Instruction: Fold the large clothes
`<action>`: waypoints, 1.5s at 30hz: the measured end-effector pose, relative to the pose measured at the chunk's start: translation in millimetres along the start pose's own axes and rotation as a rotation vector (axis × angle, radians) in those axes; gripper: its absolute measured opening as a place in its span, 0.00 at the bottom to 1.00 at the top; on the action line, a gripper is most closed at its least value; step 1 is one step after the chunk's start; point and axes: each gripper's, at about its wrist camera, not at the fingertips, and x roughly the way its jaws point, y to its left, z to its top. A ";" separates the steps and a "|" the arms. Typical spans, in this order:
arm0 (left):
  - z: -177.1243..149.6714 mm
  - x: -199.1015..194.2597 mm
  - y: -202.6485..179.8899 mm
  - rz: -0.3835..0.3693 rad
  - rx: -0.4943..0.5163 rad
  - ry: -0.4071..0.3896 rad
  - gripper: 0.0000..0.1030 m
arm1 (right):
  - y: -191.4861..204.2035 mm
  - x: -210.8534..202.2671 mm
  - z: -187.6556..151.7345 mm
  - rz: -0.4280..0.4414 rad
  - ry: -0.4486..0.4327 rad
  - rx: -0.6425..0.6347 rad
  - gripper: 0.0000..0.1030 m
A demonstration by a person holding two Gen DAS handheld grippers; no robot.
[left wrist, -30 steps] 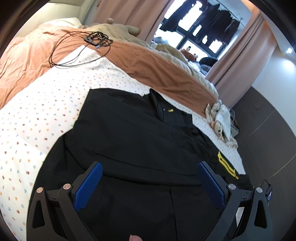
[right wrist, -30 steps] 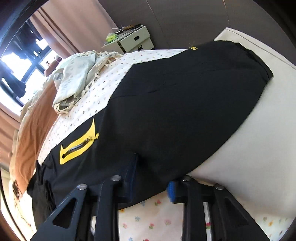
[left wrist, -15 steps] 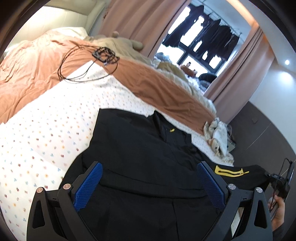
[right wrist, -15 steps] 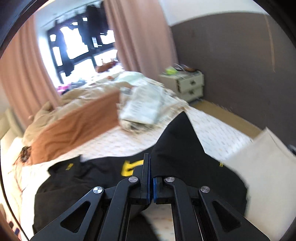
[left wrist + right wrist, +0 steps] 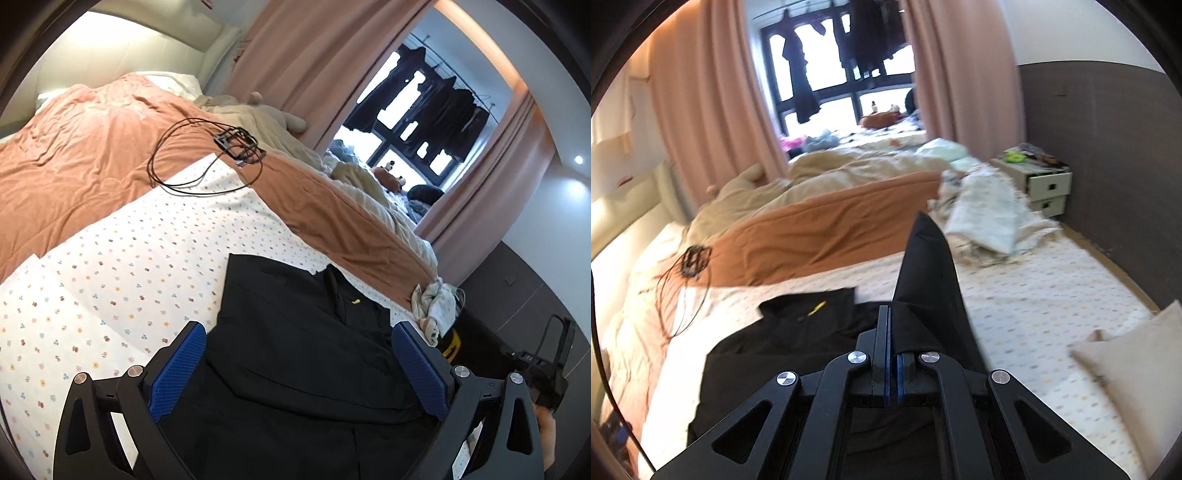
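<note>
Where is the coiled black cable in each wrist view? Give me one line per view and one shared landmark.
Left wrist view: the coiled black cable lies upper centre-left, across the edge where the orange blanket meets the dotted sheet.
Right wrist view: the cable is at the far left, on the same blanket edge.
Shared landmark: the window with dark clothes hanging.

We count one black garment (image 5: 303, 354), one coiled black cable (image 5: 207, 162), one orange blanket (image 5: 92, 162), one crumpled pale cloth (image 5: 982, 218), and one two-drawer nightstand (image 5: 1045, 188).
</note>
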 end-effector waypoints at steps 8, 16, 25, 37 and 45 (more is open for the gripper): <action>3.3 2.0 20.6 0.055 -0.057 0.002 0.98 | 80.8 65.8 -55.0 0.121 0.137 -0.040 0.03; -0.1 8.5 29.3 0.063 -0.086 0.036 0.98 | 121.3 125.3 -141.6 0.198 0.457 -0.131 0.71; -4.2 9.7 15.9 0.054 -0.060 0.051 0.98 | 70.1 74.2 -160.3 0.209 0.544 -0.185 0.71; -13.6 19.6 -1.9 0.082 0.021 0.079 0.98 | -50.1 57.1 -141.2 -0.158 0.479 -0.068 0.71; -14.7 24.7 2.2 0.129 0.046 0.090 0.98 | -56.6 110.4 -168.4 -0.265 0.522 -0.009 0.63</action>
